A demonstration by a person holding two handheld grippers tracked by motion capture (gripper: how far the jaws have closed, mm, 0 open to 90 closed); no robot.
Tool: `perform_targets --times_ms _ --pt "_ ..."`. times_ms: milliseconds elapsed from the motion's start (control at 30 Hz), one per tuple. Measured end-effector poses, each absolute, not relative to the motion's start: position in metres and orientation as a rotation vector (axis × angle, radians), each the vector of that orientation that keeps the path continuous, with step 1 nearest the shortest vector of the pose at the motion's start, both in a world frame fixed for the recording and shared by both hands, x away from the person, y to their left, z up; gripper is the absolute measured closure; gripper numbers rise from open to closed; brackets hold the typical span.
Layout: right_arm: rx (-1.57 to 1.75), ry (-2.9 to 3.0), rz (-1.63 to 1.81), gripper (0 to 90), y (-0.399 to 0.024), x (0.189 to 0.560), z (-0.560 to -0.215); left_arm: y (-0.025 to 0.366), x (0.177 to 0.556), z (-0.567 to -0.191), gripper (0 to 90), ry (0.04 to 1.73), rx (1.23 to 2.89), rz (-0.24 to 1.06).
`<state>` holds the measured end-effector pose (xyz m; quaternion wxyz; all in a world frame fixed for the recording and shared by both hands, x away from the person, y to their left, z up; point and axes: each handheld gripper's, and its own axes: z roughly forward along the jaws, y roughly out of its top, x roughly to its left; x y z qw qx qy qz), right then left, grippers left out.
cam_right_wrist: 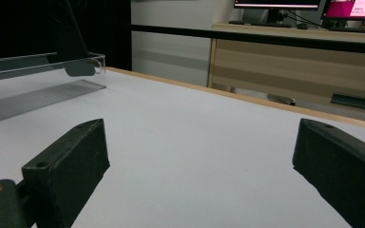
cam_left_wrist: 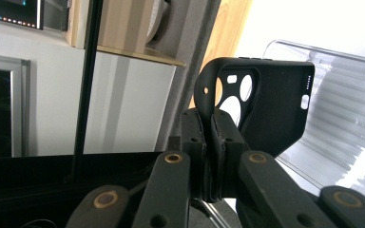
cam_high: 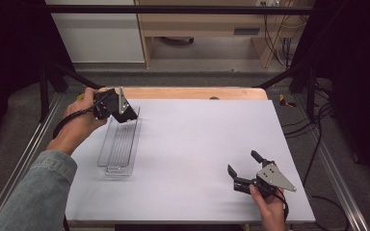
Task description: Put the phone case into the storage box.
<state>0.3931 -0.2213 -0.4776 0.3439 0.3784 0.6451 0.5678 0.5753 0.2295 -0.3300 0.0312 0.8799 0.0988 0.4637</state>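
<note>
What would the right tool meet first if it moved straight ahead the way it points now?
Probably nothing close. The right tool is open and points over the bare white table. Its own view looks free up to the table's far wooden edge. The clear tray lies to the left of that line, though depth is uncertain.

The high view looks forward and down over the whole white worktop from the person's side. The left gripper view sits close above the clear tray, facing the far-left edge. The right gripper view looks low across the worktop; all three share that tray.
</note>
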Motion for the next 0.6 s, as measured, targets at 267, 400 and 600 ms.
perform_targets --times_ms 267,400,600 --pt "0.972 1.673 1.491 5.0 -0.2203 0.3944 -0.4776 0.2255 0.5734 -0.3322 84.9 0.265 2.728 1.431" --pt "0.968 1.669 1.488 4.8 -0.2198 0.3939 -0.4767 0.2272 0.5749 -0.3321 84.9 0.276 2.724 1.431" --pt "0.969 1.670 1.484 4.4 -0.2200 0.3947 -0.4776 0.2288 0.5789 -0.3354 84.9 0.275 2.718 1.405"
